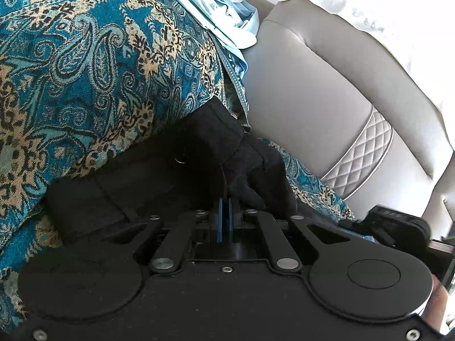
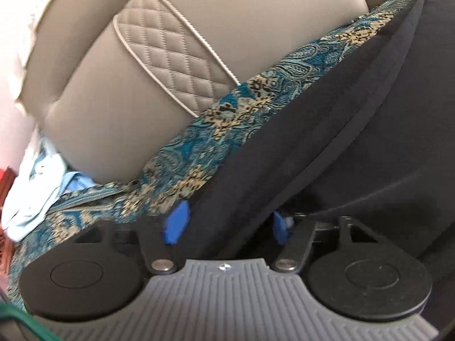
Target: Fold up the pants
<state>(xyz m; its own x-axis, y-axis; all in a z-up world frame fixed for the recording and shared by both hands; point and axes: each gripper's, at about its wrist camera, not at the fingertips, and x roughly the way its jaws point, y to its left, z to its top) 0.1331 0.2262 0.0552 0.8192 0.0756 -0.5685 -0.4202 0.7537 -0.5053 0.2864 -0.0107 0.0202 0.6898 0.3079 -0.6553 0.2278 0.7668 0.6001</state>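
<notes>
Black pants (image 1: 170, 170) lie on a teal paisley cover (image 1: 85, 71). In the left wrist view my left gripper (image 1: 225, 207) has its blue pads nearly together, pinching a bunched fold of the black pants at the waist end. In the right wrist view the black pants (image 2: 355, 113) stretch up to the right across the paisley cover (image 2: 199, 147). My right gripper (image 2: 227, 221) is open, its blue pads (image 2: 176, 221) wide apart, with an edge of the pants lying between them.
A beige leather sofa back with a quilted strip (image 1: 358, 156) rises behind the cover; it also shows in the right wrist view (image 2: 170, 56). Light blue clothes (image 1: 227, 14) are heaped by the sofa back, and show at the left in the right wrist view (image 2: 37, 199).
</notes>
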